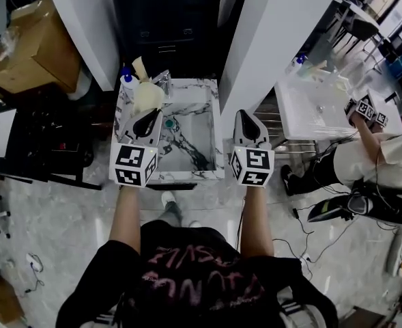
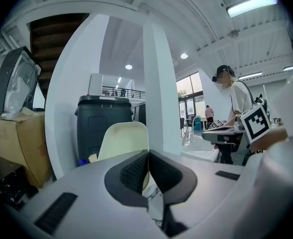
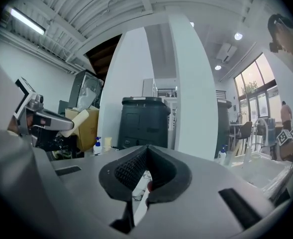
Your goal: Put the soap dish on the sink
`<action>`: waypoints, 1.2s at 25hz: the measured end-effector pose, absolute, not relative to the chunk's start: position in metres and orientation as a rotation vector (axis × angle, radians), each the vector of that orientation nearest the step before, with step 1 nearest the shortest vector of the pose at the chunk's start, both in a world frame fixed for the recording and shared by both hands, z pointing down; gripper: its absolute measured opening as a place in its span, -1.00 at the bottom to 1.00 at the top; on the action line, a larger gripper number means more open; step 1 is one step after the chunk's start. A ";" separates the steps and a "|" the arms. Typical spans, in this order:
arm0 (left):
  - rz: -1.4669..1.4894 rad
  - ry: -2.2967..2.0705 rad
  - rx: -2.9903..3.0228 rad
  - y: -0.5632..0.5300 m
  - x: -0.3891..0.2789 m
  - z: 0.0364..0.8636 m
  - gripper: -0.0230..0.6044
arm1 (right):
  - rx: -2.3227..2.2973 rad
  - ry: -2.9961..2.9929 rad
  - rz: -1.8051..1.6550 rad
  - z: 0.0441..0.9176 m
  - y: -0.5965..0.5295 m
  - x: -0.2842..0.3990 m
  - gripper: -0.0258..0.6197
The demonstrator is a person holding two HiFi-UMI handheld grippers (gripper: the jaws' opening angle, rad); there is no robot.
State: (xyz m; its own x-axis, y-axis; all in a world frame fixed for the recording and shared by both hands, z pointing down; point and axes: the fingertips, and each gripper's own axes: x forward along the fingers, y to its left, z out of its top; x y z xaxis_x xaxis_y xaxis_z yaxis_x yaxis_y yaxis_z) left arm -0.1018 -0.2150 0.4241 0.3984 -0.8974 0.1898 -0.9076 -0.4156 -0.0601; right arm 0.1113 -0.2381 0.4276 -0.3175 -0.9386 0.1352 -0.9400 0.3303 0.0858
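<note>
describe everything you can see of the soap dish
The soap dish is pale cream, smooth and plastic-looking, with a rounded top edge. It stands upright on edge, its lower part clamped in the shut left gripper. In the head view it is over the rear left of the marble sink, beside the tap; whether it touches the sink cannot be told.

text: none legible | black shirt (image 1: 207,279): pink lettering, unreadable | black bin (image 2: 104,128): small marks, unreadable
</note>
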 end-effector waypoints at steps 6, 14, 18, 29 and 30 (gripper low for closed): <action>0.306 -1.581 2.620 -0.267 -0.108 0.432 -0.86 | 1.760 -2.381 0.034 0.435 -0.286 0.094 -0.91; 0.293 -1.495 2.672 -0.312 -0.117 0.432 -0.86 | 1.800 -2.325 0.031 0.436 -0.321 0.078 -0.91; 0.286 -1.472 2.680 -0.321 -0.123 0.434 -0.86 | 1.815 -2.308 0.023 0.436 -0.327 0.071 -0.91; 0.293 -1.488 2.679 -0.330 -0.118 0.427 -0.86 | 1.806 -2.351 0.019 0.421 -0.342 0.071 -0.91; 0.293 -1.497 2.679 -0.331 -0.117 0.425 -0.86 | 1.803 -2.360 0.016 0.418 -0.344 0.072 -0.91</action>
